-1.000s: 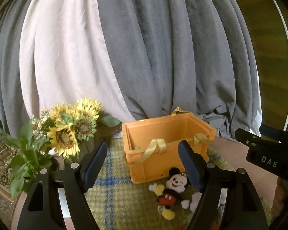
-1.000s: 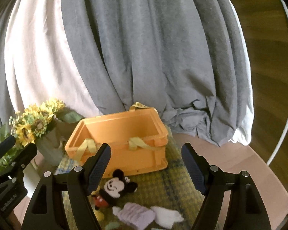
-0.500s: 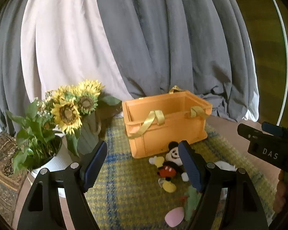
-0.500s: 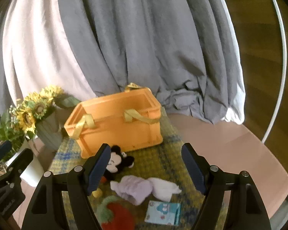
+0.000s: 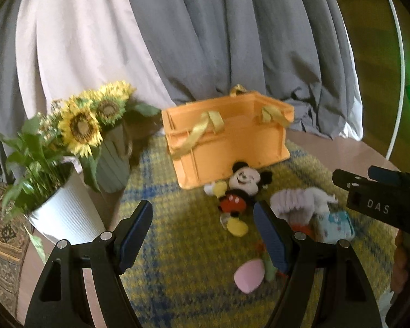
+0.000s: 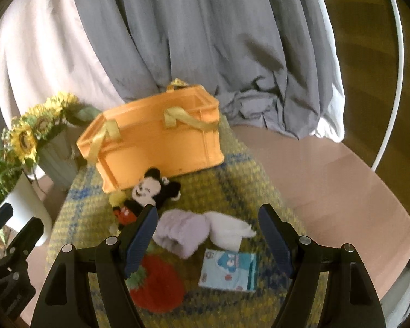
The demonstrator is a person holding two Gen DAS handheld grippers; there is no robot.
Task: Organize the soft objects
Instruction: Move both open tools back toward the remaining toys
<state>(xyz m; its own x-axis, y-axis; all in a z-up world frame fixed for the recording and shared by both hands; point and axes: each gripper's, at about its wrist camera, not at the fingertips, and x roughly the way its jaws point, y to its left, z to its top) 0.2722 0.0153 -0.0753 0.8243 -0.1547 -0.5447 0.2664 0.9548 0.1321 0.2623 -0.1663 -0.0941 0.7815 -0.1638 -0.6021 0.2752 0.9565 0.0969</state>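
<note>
Both tongs have sunk and tipped downward over the last second, so more of the yellow plaid mat has come into view, which suggests the sorting is only starting. The left gripper and right gripper both hang released, nothing between their jaws. The Mickey Mouse plush lies against the front wall of the empty orange crate, ahead of the left tongs. The lilac knit piece, white cloth, red knitted strawberry and blue printed pouch lie nearer the mat's front edge, below the right tongs.
</note>
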